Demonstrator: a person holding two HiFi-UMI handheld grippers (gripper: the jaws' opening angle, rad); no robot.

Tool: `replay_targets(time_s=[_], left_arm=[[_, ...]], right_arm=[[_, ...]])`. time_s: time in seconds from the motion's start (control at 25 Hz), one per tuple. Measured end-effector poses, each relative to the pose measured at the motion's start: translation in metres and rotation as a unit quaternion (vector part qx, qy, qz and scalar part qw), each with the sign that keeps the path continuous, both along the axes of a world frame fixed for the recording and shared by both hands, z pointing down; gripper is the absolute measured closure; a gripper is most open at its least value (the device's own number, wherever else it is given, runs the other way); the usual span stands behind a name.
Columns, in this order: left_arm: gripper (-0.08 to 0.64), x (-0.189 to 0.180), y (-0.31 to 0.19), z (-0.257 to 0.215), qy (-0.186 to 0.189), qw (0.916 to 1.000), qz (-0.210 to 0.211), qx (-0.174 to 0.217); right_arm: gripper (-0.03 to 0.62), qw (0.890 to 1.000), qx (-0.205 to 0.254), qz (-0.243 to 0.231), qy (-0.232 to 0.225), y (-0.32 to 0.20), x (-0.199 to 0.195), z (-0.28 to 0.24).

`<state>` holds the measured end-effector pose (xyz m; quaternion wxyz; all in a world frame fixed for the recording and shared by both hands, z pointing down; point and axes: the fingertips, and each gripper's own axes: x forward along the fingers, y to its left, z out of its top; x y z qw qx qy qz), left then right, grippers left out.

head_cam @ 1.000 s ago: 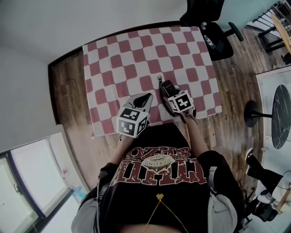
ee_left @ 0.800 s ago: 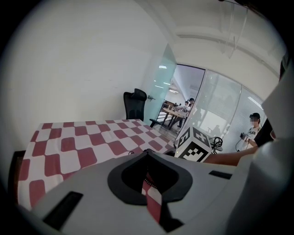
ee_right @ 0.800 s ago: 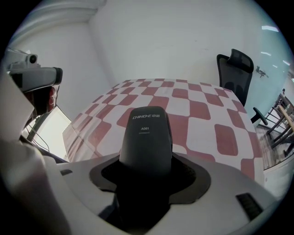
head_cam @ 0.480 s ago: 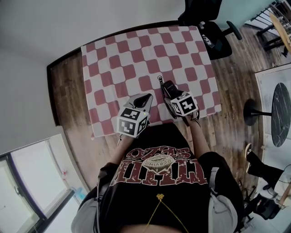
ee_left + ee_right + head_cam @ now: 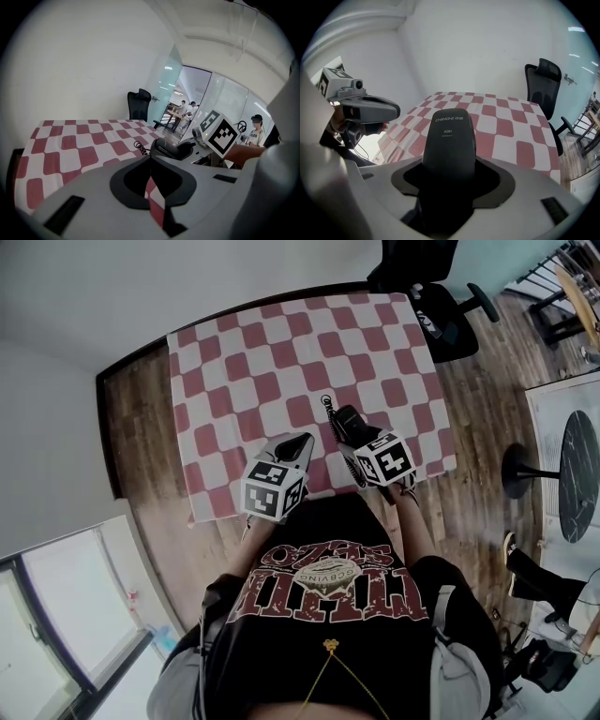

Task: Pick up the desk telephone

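The black desk telephone (image 5: 347,421) lies near the front edge of the red-and-white checked table (image 5: 281,352), with its coiled cord (image 5: 328,409) trailing toward the table's middle. My right gripper (image 5: 360,439) is shut on it. In the right gripper view the telephone (image 5: 449,140) fills the space between the jaws and bears a white printed label. To its left my left gripper (image 5: 296,441) is shut with nothing in it; only a sliver of cloth shows through its jaws (image 5: 151,174). From the left gripper view the telephone (image 5: 169,147) sits to the right.
A black office chair (image 5: 439,306) stands past the table's far right corner. A round dark table (image 5: 577,479) is on the wooden floor at the right. The person's torso presses against the table's near edge. People stand behind glass in the left gripper view.
My right gripper has shifted slightly right and toward the near edge with the telephone still in it. The left gripper has barely moved.
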<state>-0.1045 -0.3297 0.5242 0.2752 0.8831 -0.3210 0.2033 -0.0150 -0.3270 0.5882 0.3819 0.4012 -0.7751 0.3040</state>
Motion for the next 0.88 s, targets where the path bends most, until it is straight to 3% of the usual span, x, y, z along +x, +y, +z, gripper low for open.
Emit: replay_targets(time_s=[0.88], left_arm=[[0.551, -0.003, 0.001, 0.018, -0.02, 0.9996, 0.002, -0.019]], right_arm=[[0.31, 0.999, 0.014, -0.047, -0.007, 0.008, -0.02, -0.057]])
